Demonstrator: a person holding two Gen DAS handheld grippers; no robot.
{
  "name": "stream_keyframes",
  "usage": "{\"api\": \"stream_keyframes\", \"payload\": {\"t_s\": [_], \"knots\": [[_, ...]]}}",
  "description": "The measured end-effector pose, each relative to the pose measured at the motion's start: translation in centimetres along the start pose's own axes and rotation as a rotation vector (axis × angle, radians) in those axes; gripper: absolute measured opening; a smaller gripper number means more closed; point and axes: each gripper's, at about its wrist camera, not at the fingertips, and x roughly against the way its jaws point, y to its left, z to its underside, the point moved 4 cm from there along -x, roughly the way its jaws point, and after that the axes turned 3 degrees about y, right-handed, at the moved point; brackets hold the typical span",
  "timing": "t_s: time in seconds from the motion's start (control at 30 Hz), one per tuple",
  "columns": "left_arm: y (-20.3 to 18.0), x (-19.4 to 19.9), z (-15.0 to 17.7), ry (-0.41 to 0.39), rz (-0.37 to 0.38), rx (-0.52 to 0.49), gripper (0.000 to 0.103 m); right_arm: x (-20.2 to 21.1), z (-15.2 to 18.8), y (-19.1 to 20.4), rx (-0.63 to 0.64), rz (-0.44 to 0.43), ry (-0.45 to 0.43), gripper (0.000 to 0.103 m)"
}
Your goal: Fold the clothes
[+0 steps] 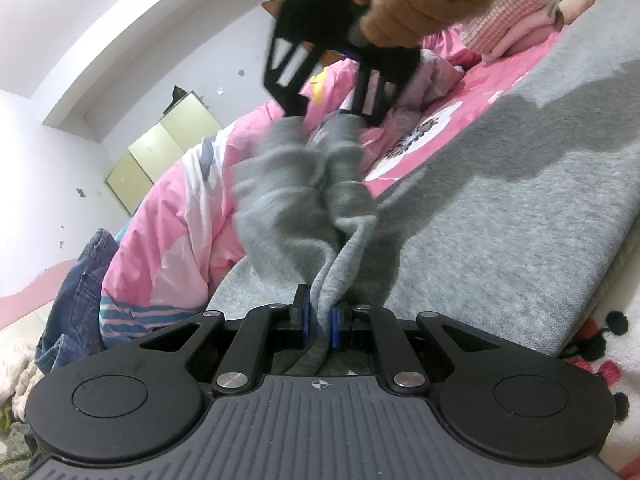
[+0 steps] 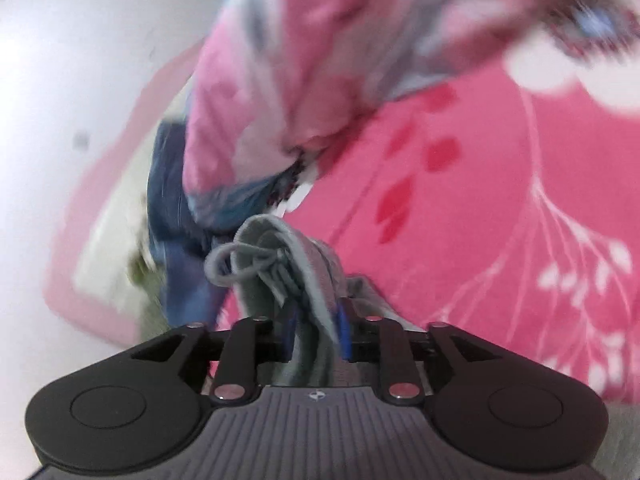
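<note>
A grey knit garment (image 1: pixel 500 208) lies spread over the bed on the right of the left wrist view. My left gripper (image 1: pixel 320 312) is shut on a bunched edge of it, the cloth pinched between the blue pads. From there a twisted length of the grey cloth rises to my right gripper (image 1: pixel 328 114), held in a hand (image 1: pixel 400 4) at the top. In the blurred right wrist view, my right gripper (image 2: pixel 316 320) is shut on a grey hem (image 2: pixel 296 256) with a looped drawstring (image 2: pixel 236 260).
A crumpled pink quilt (image 1: pixel 180 216) is heaped on the left, with blue jeans (image 1: pixel 76 300) beside it. Pink folded clothes (image 1: pixel 512 20) are stacked at the top right. The pink flowered sheet (image 2: pixel 480 200) covers the bed. A white fleecy blanket (image 1: pixel 608 360) lies at the right edge.
</note>
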Motion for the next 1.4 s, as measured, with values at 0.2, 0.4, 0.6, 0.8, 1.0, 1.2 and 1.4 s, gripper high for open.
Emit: {"api": "stream_keyframes", "payload": {"t_s": [0.2, 0.4, 0.6, 0.8, 1.0, 1.2, 1.4], "knots": [[0.1, -0.1, 0.0, -0.005, 0.005, -0.006, 0.008, -0.6, -0.3, -1.9, -0.094, -0.042, 0.022, 0.068], [0.3, -0.2, 0.1, -0.012, 0.011, -0.003, 0.008, -1.0, -0.6, -3.1, -0.187, -0.164, 0.014, 0.080], [0.3, -0.1, 0.1, -0.016, 0.013, -0.003, 0.009, -1.1, -0.5, -3.8, -0.203, -0.193, 0.011, 0.083], [0.7, -0.1, 0.1, -0.017, 0.010, 0.014, 0.009, -1.1, 0.5, -0.4, 0.069, -0.049, 0.010, 0.026], [2.4, 2.8, -0.1, -0.064, -0.039, 0.007, 0.009, 2.9, 2.2, 1.7, 0.078, -0.111, -0.035, 0.012], [2.7, 6.0, 0.3, -0.046, -0.011, -0.078, 0.011, 10.3, 6.7, 0.7, 0.030, -0.249, -0.121, 0.000], [1.3, 6.0, 1.6, 0.027, 0.062, -0.157, 0.015, 11.5, 12.2, -5.8, -0.111, -0.221, -0.102, 0.001]]}}
